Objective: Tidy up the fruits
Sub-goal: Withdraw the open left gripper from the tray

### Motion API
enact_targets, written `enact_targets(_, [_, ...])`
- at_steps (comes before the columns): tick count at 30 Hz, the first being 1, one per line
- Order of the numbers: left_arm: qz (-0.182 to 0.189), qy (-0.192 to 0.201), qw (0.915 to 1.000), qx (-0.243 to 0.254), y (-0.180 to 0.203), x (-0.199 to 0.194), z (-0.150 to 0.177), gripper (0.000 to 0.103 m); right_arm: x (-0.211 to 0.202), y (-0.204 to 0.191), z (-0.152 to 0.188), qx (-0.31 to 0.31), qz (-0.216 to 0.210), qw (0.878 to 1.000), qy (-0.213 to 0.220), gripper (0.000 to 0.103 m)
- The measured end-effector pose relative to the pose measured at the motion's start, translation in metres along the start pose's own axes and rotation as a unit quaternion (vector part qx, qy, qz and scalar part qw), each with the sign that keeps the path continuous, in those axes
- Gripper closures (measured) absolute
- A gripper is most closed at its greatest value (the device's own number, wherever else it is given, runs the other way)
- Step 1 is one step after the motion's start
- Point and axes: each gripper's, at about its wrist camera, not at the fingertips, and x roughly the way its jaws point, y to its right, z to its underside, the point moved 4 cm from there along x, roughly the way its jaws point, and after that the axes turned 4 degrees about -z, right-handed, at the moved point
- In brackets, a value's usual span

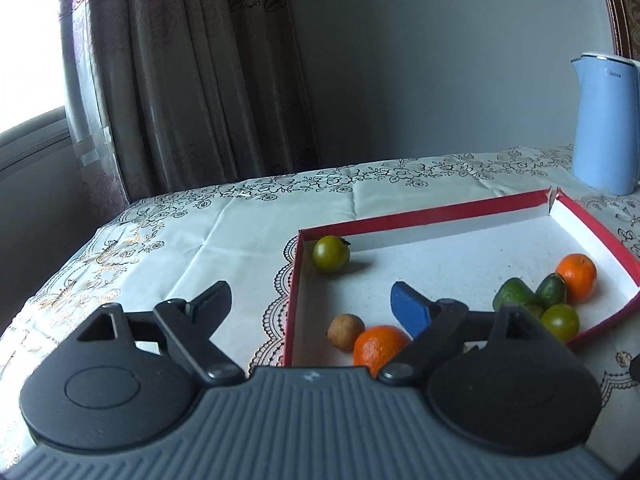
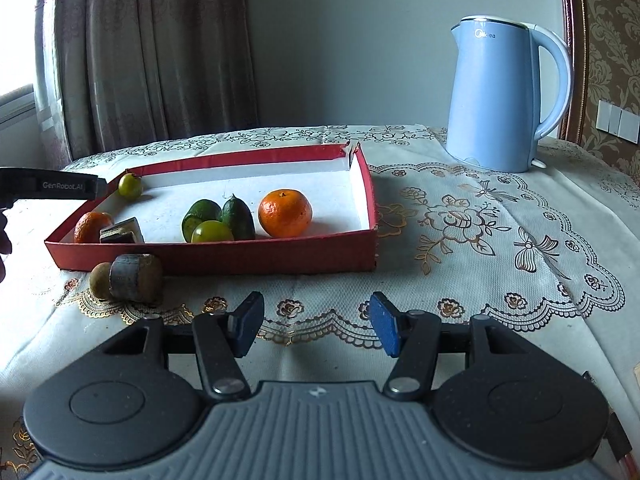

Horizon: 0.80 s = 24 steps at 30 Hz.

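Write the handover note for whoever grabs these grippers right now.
Left gripper: jaws open, gripping nothing, at the red box's near-left corner.
Right gripper: jaws open, empty, over the tablecloth in front of the box.
Done, in the box: two oranges, two green tomatoes, two dark green fruits.
Small brown fruit: the left wrist view shows it inside beside an orange; the right wrist view shows one outside the front wall.
Left to do: check it and box it if it is out.

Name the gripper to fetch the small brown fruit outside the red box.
Right, probably: the right gripper is open, empty, on the same side of the red box wall as the small brown fruit; the left gripper straddles the box's end.
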Motion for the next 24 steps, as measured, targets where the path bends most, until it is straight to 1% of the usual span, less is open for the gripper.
enact_targets(1, [0.0,0.003,1.0,-0.005,-0.005,-0.008,0.003,0.01,0.0,0.0,0.0,0.0,0.001,1.0,0.001,0.046])
enact_targets(3, [-0.001,0.01,0.9998,-0.02,-0.018,-0.025,0.01,0.007,-0.001,0.0,0.0,0.0,0.001,1.0,0.002,0.046])
enact_targets(6, [-0.005,0.015,0.9993,-0.034,-0.036,-0.044,0.025,0.006,-0.003,0.0,-0.001,0.001,0.001,1.0,0.009,0.046])
enact_targets(9, [-0.013,0.014,0.9988,-0.045,-0.049,-0.054,0.041,0.006,-0.006,-0.002,-0.001,-0.004,-0.003,1.0,0.017,0.046])
enact_targets(11, [-0.015,0.006,0.9985,-0.053,-0.056,-0.056,0.052,0.005,-0.01,-0.005,-0.002,-0.008,-0.006,1.0,0.028,0.046])
enact_targets(13, [-0.012,-0.002,0.9982,-0.059,-0.06,-0.054,0.06,0.005,-0.013,-0.012,-0.002,0.0,-0.027,0.999,0.031,0.045])
enact_targets(17, [-0.013,-0.012,0.997,-0.076,-0.067,-0.049,0.068,0.005,-0.017,-0.041,-0.003,-0.019,-0.048,0.998,0.036,0.045])
enact_targets(18, [-0.01,-0.014,0.9966,-0.08,-0.069,-0.048,0.07,0.005,-0.018,-0.048,-0.004,-0.024,-0.051,0.998,0.038,0.042])
enact_targets(19, [-0.006,-0.013,0.9966,-0.081,-0.069,-0.048,0.071,0.005,-0.018,-0.056,-0.005,-0.029,-0.05,0.998,0.04,0.032])
enact_targets(21, [-0.005,-0.009,0.9968,-0.079,-0.069,-0.048,0.071,0.005,-0.019,-0.068,-0.008,-0.043,-0.044,0.997,0.049,0.022])
enact_targets(24, [0.001,-0.005,0.9974,-0.072,-0.066,-0.05,0.072,0.005,-0.018,-0.08,-0.011,-0.05,-0.045,0.996,0.053,0.022])
